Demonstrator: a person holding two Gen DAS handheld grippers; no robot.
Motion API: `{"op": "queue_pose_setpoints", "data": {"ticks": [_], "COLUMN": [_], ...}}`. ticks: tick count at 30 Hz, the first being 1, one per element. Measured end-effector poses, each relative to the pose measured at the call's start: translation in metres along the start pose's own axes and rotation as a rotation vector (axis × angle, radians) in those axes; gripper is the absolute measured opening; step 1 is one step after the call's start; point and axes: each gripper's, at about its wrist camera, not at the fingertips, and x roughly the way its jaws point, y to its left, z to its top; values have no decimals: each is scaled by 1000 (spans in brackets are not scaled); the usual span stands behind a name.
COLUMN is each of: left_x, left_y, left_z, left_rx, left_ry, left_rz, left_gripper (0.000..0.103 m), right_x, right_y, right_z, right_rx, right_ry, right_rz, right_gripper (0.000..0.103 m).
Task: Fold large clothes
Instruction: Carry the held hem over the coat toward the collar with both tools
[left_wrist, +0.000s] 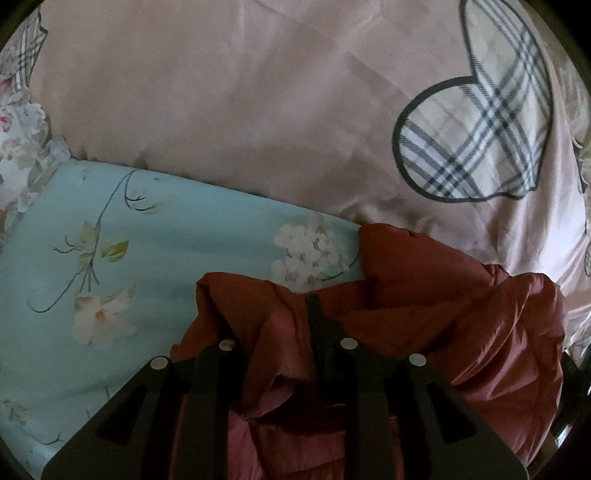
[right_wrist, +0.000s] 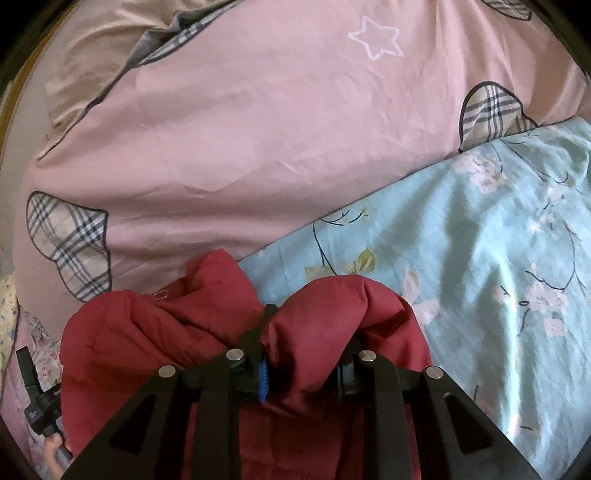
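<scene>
While my left gripper (left_wrist: 284, 325) pinches a bunched fold of the padded dark-red jacket (left_wrist: 424, 306), the garment lies heaped on the pale-blue floral bedsheet (left_wrist: 110, 240) beside a pink quilt with plaid hearts (left_wrist: 258, 92). Seen from my right wrist, my right gripper (right_wrist: 310, 328) is likewise nearly closed, clamping a puffy fold of that jacket (right_wrist: 147, 325) over the sheet (right_wrist: 480, 258).

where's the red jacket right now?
Bottom centre of both wrist views: the red jacket is bunched in both grippers, over the blue floral sheet, just below the pink duvet.
</scene>
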Motion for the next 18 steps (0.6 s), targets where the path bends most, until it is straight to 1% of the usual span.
{"op": "queue_pose_setpoints", "data": {"ticks": [6, 10, 12, 14, 16, 18], "left_x": [8, 4, -3, -15, -32, -48], "left_y": [10, 3, 2, 4, 5, 5], "left_z": [-2, -2, -2, -5, -10, -16], "left_rx": [-27, 6, 15, 15, 29, 52], "left_ry": [-1, -6, -10, -17, -41, -70], "left_rz": [-17, 3, 1, -14, -29, -30], "left_gripper": [21, 22, 24, 28, 37, 42], "right_x": [14, 22, 25, 24, 26, 31], "right_y": [6, 5, 7, 8, 11, 13], "right_z": [4, 4, 4, 2, 2, 2], "right_rx": [-22, -15, -19, -29, -38, -41], "right_ry": [8, 16, 16, 17, 19, 20], "right_rz": [-10, -17, -22, -28, -35, -44], "right_gripper": [23, 23, 23, 23, 23, 23]}}
